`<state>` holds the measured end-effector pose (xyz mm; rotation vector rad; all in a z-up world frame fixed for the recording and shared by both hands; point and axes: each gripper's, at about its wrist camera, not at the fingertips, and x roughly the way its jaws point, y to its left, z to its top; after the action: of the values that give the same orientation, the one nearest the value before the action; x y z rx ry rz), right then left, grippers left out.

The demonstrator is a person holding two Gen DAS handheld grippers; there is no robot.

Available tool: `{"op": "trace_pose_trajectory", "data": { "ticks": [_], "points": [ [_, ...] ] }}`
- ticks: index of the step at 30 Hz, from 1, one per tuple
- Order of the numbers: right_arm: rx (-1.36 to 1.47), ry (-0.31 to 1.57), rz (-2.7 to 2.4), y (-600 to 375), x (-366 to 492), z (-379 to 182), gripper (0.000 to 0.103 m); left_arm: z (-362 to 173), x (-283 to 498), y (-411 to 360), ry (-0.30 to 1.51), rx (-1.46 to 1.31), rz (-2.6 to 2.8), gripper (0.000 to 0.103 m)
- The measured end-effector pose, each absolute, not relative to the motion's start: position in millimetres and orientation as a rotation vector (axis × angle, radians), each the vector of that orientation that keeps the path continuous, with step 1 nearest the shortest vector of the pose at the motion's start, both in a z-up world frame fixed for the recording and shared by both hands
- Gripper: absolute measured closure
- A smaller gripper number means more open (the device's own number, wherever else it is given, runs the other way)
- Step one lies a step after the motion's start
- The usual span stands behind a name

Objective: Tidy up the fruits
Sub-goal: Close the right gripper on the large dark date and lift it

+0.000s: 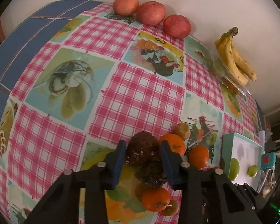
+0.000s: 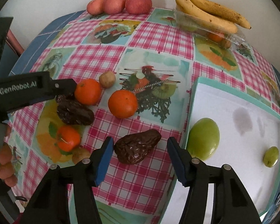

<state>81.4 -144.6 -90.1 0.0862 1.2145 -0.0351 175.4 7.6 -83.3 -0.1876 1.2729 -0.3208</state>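
Note:
My left gripper [image 1: 142, 146] is open with a dark brown wrinkled avocado [image 1: 141, 149] between its blue fingers; a second dark avocado [image 1: 153, 173] lies just below it. Oranges [image 1: 174, 143] lie beside them. My right gripper [image 2: 140, 143] is open around a third dark avocado [image 2: 137, 146] on the tablecloth. In the right wrist view the left gripper [image 2: 65, 91] sits over the dark avocado [image 2: 74, 112] next to an orange [image 2: 87, 91]. A white tray [image 2: 239, 97] at right holds a green fruit [image 2: 203, 138] and a small green one [image 2: 270, 156].
Three red apples [image 2: 119, 3] line the far table edge by the wall. Bananas [image 2: 211, 13] lie on a clear plastic box [image 2: 224, 35] at the far right. More oranges [image 2: 122, 104], [image 2: 69, 138] and small brown fruits [image 2: 107, 79] are scattered on the checked tablecloth [image 1: 136, 93].

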Motion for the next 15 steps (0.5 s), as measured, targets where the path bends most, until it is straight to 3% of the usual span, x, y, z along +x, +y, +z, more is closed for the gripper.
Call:
{"op": "trace_pose_trajectory", "data": {
  "ticks": [2,7,15],
  "points": [
    [0.081,1.218,-0.034,-143.8,81.2,-91.3,0.052,-84.6,175.4,8.8,1.276,-0.203,-0.325,0.066],
    [0.073,1.219,-0.033,-141.9,81.2,-92.3,0.060,-81.7,175.5,18.0,1.271,-0.213,-0.293,0.066],
    [0.104,1.192,-0.040,-145.2,78.2,-80.9,0.061,-57.0,176.6,32.1,1.214,-0.241,-0.277,0.066]
  ]
}}
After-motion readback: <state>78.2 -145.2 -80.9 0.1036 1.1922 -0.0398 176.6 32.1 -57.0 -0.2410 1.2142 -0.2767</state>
